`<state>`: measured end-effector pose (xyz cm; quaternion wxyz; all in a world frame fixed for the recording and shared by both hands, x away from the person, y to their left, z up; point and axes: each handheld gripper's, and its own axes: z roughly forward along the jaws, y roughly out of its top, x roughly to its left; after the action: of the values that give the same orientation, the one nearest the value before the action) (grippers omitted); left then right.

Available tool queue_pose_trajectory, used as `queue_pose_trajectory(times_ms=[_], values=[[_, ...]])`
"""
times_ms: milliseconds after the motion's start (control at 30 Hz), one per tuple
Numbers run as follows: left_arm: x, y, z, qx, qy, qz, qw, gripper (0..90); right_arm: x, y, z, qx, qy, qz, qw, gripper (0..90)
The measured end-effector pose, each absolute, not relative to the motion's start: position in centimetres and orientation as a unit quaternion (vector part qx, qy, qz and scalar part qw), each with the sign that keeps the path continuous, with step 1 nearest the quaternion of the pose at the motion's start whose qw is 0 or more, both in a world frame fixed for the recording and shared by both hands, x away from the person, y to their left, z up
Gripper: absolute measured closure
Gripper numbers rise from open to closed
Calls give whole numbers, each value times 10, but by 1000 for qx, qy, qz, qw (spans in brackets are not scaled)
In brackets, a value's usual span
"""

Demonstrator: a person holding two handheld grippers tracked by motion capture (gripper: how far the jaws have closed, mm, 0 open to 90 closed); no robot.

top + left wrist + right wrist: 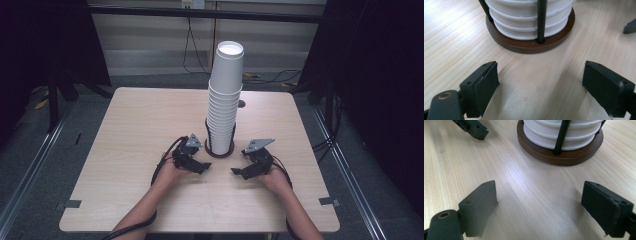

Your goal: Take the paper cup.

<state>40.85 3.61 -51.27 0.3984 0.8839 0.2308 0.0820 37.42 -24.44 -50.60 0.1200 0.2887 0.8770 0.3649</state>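
Note:
A tall stack of white paper cups (225, 100) stands upright in a round brown holder (219, 151) with thin black rods, near the middle of the wooden table (135, 125). My left gripper (202, 167) rests low on the table just left of the holder, and its jaws stand open on bare wood (540, 85). Right of the holder, my right gripper (239, 172) is also open with nothing between its pads (539, 205). Both point inward toward the holder base (531, 46) (564, 157). Each gripper view catches a tip of the other gripper.
A small dark grommet (242, 104) sits in the table behind the cups. Dark frame posts and floor rails flank the table, and cables (192, 50) hang at the back wall. Tape marks (70, 204) sit at the front corners.

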Motion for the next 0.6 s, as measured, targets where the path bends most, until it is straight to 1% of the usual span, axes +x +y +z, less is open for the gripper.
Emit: queue_pose_trajectory(times_ms=[133, 167, 300, 333, 367, 400, 433, 533, 600], values=[[407, 39, -513, 880, 236, 74, 404, 142, 372, -244, -506, 298, 874, 363, 124, 132], [406, 42, -512, 882, 227, 62, 409, 145, 371, -245, -506, 299, 873, 363, 127, 138], [404, 46, -504, 880, 218, 53, 419, 148, 368, -248, -504, 312, 860, 382, 132, 141], [404, 48, -500, 878, 219, 50, 422, 148, 368, -248, -504, 312, 860, 382, 132, 141], [404, 51, -490, 878, 217, 40, 425, 148, 369, -250, -501, 324, 848, 403, 113, 159], [404, 53, -484, 881, 211, 43, 422, 149, 369, -251, -498, 334, 842, 410, 105, 153], [405, 55, -476, 881, 211, 48, 421, 152, 370, -251, -494, 339, 839, 413, 107, 152], [410, 62, -454, 878, 215, 30, 427, 156, 369, -249, -476, 328, 845, 403, 130, 160], [413, 66, -440, 874, 219, 38, 432, 155, 371, -248, -464, 335, 836, 417, 124, 157]])
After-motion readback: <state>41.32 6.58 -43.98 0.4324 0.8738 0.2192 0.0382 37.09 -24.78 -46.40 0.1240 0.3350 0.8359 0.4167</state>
